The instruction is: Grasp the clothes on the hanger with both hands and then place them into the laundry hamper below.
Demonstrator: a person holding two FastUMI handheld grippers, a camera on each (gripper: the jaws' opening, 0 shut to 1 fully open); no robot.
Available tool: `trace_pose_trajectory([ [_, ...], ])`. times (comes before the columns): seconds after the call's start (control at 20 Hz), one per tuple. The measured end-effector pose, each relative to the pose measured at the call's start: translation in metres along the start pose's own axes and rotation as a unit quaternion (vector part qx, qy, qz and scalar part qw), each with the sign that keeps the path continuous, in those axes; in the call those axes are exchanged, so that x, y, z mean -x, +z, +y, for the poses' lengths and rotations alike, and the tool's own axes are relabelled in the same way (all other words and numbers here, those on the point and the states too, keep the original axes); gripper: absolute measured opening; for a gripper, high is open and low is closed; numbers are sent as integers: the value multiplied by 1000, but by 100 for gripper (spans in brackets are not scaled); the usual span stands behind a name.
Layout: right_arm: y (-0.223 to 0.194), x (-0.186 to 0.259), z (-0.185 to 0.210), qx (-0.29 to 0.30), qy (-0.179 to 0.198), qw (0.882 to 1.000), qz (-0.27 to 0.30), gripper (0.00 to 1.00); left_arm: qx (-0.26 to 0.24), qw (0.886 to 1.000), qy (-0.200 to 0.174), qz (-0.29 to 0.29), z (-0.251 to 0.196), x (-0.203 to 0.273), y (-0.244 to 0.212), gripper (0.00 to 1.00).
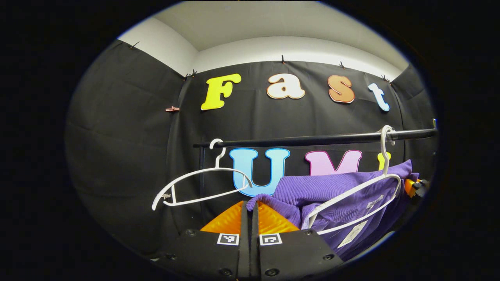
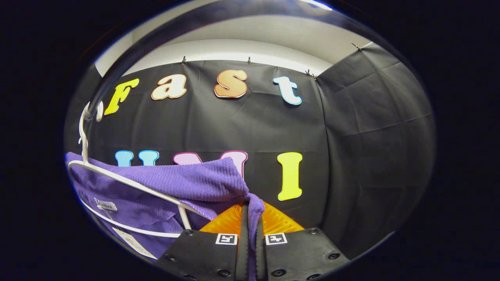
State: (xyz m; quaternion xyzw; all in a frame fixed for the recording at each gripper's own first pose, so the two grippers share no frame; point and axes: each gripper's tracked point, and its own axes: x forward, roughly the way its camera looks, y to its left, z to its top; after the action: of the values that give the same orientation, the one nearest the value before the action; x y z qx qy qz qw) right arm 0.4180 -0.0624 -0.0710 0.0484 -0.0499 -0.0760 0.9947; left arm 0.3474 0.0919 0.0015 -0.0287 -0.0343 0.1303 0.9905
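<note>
A purple ribbed garment (image 1: 332, 191) hangs on a white hanger (image 1: 363, 191) from the black rail (image 1: 312, 139) at the right of the left gripper view. My left gripper (image 1: 250, 205) is shut on the garment's left shoulder edge, the cloth pinched between its fingers. In the right gripper view the same purple garment (image 2: 183, 183) drapes over its white hanger (image 2: 129, 183) at the left. My right gripper (image 2: 252, 207) is shut on the garment's other shoulder, with a strip of purple cloth running down between the fingers. The other gripper (image 1: 416, 187) peeks out behind the garment at far right.
An empty white hanger (image 1: 195, 187) hangs on the rail to the left of the garment, beside the rack's black upright post (image 1: 202, 183). White paper tags (image 1: 353, 234) dangle inside the garment. The black cloth wall stands close behind the rail.
</note>
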Motion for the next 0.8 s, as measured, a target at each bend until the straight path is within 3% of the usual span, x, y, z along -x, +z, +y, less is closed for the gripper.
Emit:
trace_pose_trajectory([
  [0.3, -40, 5, -3, -5, 21, 999, 45, 9, 1, 1000, -10, 14, -1, 0, -22, 5],
  [0.8, -88, 22, 9, 16, 44, 994, 96, 9, -8, 999, -14, 33, 4, 2, -50, 6],
])
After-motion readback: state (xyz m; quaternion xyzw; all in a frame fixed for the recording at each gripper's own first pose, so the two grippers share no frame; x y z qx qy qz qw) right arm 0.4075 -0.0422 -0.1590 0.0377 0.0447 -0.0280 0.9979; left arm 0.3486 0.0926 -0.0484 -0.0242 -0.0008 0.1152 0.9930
